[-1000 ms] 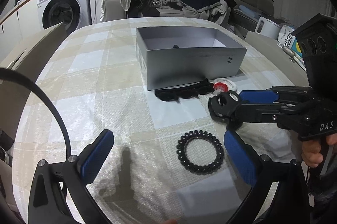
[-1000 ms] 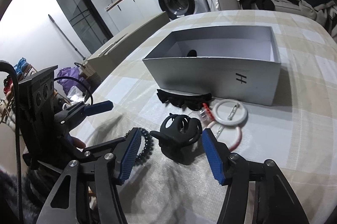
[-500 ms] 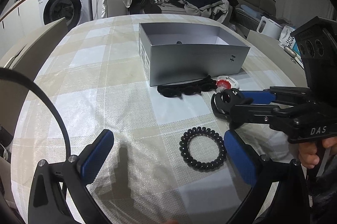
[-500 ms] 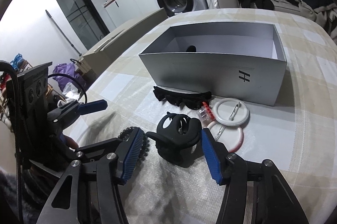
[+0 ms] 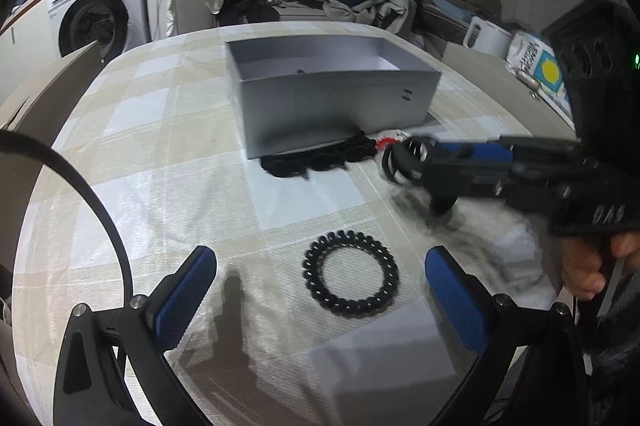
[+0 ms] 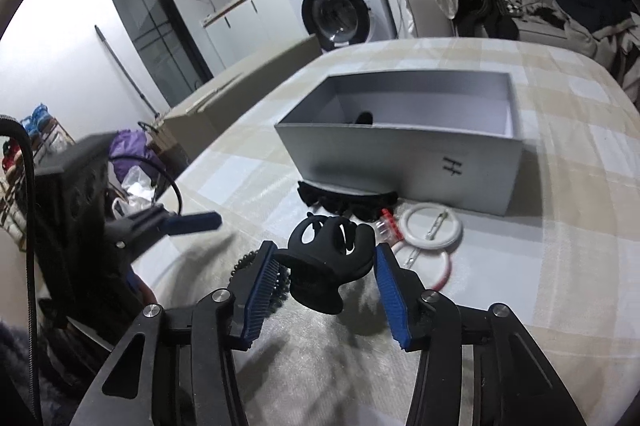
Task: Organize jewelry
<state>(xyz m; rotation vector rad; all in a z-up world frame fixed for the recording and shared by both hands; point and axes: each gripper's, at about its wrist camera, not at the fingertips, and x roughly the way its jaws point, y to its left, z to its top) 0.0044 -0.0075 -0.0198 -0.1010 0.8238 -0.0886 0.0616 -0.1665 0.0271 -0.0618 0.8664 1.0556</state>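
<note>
A black spiral hair tie [image 5: 350, 274] lies on the checked tablecloth [image 5: 160, 162], between the wide-apart blue pads [image 5: 186, 296] of the left gripper [image 5: 320, 296]. Behind it stands an open grey box [image 5: 332, 106]. The right gripper [image 5: 416, 162] grips a black hair claw [image 5: 404, 162] beside a black scrunchie [image 5: 320, 162].

The tablecloth [image 5: 168, 162] is checked in beige, cream and pale blue-white. At its twelve o'clock end sits a plain silver-grey box [image 6: 404, 162] with a white floor and a small black mark on its front. The spiral hair tie [image 5: 351, 274], the claw clip [image 6: 328, 258] and the scrunchie [image 5: 316, 162] are all black. One ring [image 6: 430, 230] is white, another pink-edged. Both sets of gripper pads [image 5: 186, 300] are blue on black frames.
</note>
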